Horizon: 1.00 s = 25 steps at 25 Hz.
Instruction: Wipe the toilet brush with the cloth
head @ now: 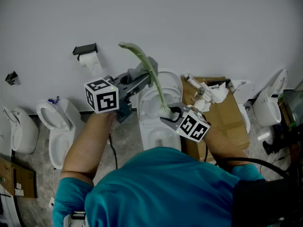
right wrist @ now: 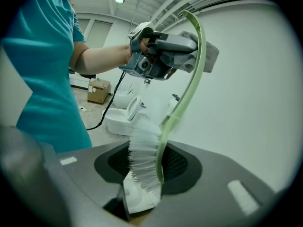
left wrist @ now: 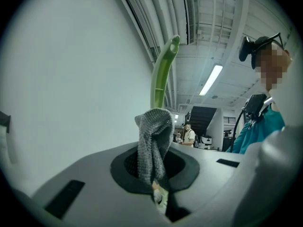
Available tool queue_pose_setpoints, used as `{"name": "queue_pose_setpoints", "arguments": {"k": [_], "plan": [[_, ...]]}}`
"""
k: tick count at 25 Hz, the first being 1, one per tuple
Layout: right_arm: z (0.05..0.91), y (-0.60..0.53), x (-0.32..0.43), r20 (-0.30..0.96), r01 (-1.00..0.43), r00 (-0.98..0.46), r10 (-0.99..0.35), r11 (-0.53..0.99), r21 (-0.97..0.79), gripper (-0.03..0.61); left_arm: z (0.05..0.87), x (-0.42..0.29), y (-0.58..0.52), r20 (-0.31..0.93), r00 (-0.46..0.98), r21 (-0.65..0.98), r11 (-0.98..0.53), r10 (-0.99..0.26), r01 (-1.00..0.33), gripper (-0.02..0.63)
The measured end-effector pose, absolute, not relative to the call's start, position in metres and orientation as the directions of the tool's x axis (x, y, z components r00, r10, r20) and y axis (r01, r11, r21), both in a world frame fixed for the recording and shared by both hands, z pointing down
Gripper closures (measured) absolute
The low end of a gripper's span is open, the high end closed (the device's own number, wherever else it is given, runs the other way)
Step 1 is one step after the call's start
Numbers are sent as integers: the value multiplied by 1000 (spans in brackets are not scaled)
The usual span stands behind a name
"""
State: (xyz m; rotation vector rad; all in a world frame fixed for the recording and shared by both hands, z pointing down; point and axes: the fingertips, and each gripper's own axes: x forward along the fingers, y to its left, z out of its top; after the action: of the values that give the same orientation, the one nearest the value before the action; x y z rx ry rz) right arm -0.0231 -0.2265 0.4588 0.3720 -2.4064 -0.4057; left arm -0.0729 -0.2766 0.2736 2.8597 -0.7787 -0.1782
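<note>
Above toilet [head: 144,122], cloth [left wrist: 154,141] seemingly against brush [head: 156,82]

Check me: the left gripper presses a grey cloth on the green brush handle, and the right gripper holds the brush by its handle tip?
Not quite: the right gripper holds the toilet brush by its white bristle head, as the right gripper view shows. The left gripper does press the grey cloth on the green handle.
</note>
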Motion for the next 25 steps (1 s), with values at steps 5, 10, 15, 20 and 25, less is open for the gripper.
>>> {"name": "queue_pose_setpoints", "arguments": {"k": [5,10,15,20,25], "plan": [[461,-226,-27,571,-141,-742,-350,915,378,426,267,-82,-278,-83,850,198,-845,-520,-497,592],[464,-227,-30,581,-135,-738,-345,918,373,426,261,-91,-280,-94,844,196,-841,-529,-505,592],[461,-233,-36,602,-146,-723,-339,927,346,426,251,-107,-289,-105,838,203,-837,-535,-508,592],[463,-231,-36,607,-140,-721,-334,929,343,426,244,-111,-289,-117,833,202,-834,-541,-514,592],[466,-228,-34,601,-127,-729,-327,928,352,426,239,-112,-285,-131,828,190,-834,-545,-519,592]]}}
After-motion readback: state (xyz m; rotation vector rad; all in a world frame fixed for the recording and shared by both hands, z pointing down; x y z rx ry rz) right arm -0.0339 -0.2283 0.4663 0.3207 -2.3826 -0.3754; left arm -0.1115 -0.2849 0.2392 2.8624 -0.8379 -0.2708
